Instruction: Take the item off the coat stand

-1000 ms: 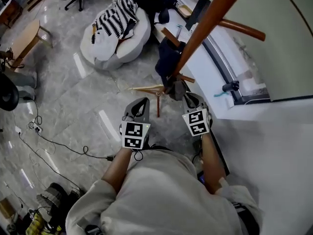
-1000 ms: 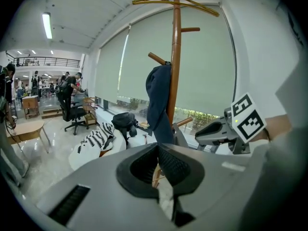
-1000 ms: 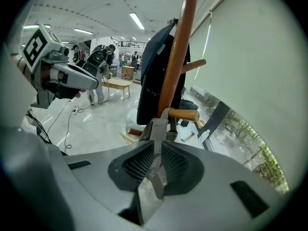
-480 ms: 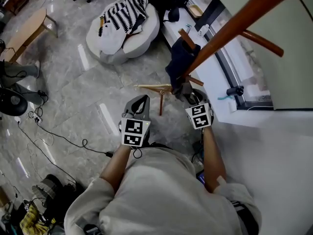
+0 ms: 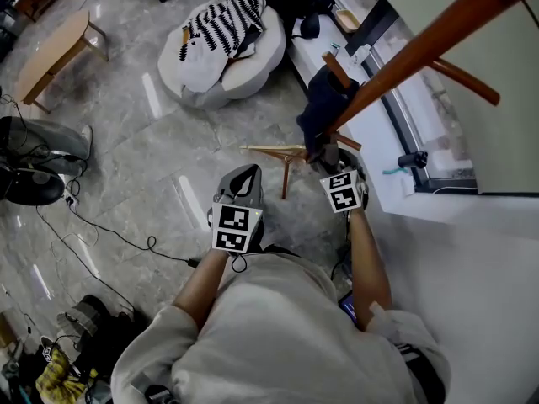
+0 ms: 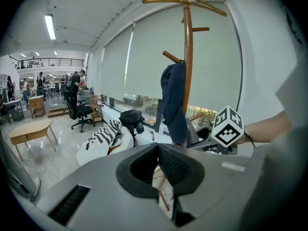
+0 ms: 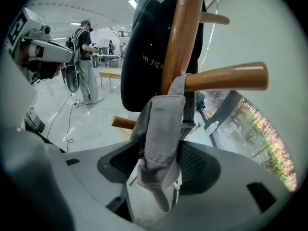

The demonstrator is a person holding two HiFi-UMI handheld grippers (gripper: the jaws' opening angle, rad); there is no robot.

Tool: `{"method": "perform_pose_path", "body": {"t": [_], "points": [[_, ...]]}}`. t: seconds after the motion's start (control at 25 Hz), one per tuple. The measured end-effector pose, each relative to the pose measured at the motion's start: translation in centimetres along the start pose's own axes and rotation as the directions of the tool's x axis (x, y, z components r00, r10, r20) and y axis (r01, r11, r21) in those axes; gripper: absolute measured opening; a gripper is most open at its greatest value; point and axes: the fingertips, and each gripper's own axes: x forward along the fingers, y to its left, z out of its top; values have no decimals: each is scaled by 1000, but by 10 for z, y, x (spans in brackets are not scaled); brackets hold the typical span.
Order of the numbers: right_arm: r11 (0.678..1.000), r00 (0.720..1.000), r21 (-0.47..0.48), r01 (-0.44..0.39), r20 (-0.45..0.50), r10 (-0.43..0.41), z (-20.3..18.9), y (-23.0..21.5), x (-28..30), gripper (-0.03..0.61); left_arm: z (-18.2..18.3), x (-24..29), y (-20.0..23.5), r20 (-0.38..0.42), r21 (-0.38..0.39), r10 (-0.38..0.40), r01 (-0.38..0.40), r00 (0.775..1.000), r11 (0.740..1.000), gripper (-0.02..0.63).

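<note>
The right gripper point(image 7: 159, 165) meets the coat stand point(image 7: 182, 37), jaws spreading around a grey fabric strap point(image 7: 161, 124) that hangs from a lower peg point(image 7: 226, 77), seemingly lining up a lift; the left gripper point(image 6: 158, 165) waits lower down, jaws closed and empty

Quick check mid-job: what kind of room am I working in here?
Likely an open office or lab space: a wheeled office chair, a wooden table, and loose cables across the polished floor.
</note>
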Motion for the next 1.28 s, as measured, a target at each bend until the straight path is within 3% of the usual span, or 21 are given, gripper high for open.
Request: {"method": "perform_pose_path", "body": {"t": [0.32,0.4,0.48,0.64,1.28], "points": [[999,1000,48,23,5,-23,2,-8,5,221,-1,-3,-1,-7,5,-12,12,1000,1000,8],[998,1000,61,25,3,-25,1,-7,2,179,-1,-2,-2,-7,8,-16,16,1000,1000,8],[998,999,36,51,13,-51,3,-9,-5,90,0,-2,-4,-8,12,-21,21,1000,1000,9],[995,995,-33,97,30,-96,6,-9,-19,51,1,0,-11,-5,23,-36,36,999,999,9],[976,979,-118,184,107,-172,10,-14,-69,32,8,3,-54,10,65,-109,108,994,992,8]]}}
